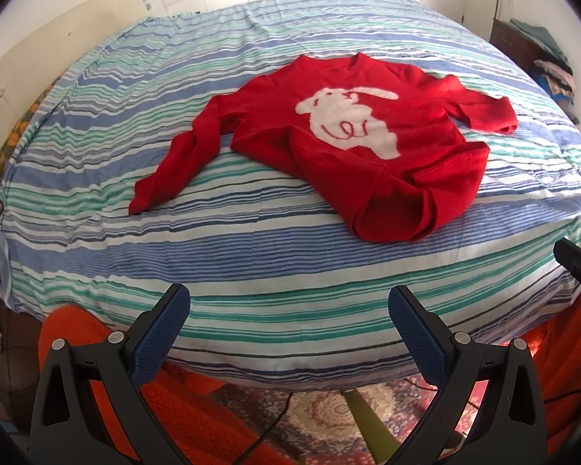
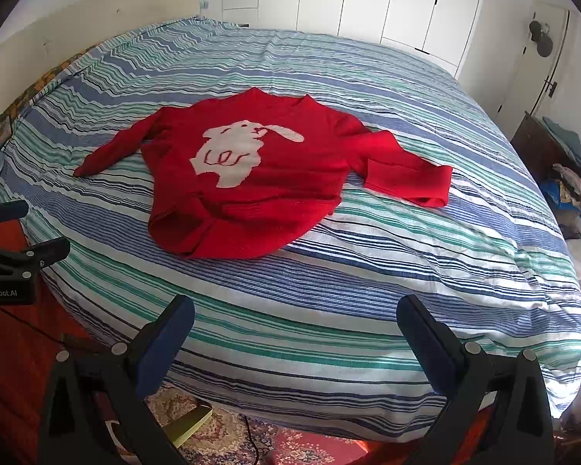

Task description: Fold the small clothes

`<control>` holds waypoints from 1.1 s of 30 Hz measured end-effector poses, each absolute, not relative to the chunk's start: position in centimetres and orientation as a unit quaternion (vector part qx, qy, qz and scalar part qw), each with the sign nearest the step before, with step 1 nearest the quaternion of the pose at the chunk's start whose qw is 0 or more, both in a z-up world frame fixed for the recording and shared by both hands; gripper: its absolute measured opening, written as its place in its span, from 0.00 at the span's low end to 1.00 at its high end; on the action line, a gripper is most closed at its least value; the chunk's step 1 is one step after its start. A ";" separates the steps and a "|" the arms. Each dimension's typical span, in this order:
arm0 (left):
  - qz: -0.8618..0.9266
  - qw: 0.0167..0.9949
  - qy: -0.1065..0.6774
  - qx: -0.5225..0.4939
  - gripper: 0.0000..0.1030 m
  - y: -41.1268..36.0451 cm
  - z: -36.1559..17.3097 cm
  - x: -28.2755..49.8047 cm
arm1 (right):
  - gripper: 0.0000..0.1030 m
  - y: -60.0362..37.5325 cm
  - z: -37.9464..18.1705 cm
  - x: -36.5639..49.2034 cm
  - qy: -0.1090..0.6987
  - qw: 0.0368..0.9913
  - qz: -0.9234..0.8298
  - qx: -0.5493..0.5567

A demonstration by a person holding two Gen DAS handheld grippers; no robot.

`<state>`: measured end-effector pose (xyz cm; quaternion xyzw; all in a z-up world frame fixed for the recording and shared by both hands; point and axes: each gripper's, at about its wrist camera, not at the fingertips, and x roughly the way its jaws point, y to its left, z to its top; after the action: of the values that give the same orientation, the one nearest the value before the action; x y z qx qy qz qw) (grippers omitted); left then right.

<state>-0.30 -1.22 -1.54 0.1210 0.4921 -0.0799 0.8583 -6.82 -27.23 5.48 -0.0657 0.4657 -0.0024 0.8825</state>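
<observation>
Red knit, a small sweater [image 1: 368,143] lies face up on the striped bedspread [image 1: 251,255] of the bed, its white animal motif [image 1: 348,120] showing, both sleeves spread to the sides and its bottom hem rumpled and partly turned up. The sweater sits near the middle of the bed, toward the near edge. Well short of the sweater, over the bed's near edge, the left gripper [image 1: 288,312] hangs released, jaws wide apart and holding nothing; the right gripper [image 2: 296,323] is likewise spread and unloaded. Below the sweater's side of the bed a patterned rug [image 2: 302,445] covers the floor.
</observation>
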 end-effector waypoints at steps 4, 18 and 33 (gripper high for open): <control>-0.079 0.859 0.490 0.123 0.99 -1.4 -1.5 -0.3 | 1.00 -27.2 5.5 -6.8 0.466 0.882 -0.002 -0.066; -0.078 0.859 0.490 0.123 0.99 -1.4 -1.6 -0.3 | 1.00 -27.2 5.3 -6.8 0.468 0.881 -0.002 -0.066; -0.067 0.862 0.490 0.111 0.99 -0.7 -1.5 -0.2 | 1.00 -27.5 5.9 -7.0 0.460 0.885 -0.004 -0.064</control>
<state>-0.18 -0.73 -1.46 0.1106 0.4900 -0.0670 0.8621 -7.00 -27.47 5.91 -0.0642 0.4603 -0.0044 0.8854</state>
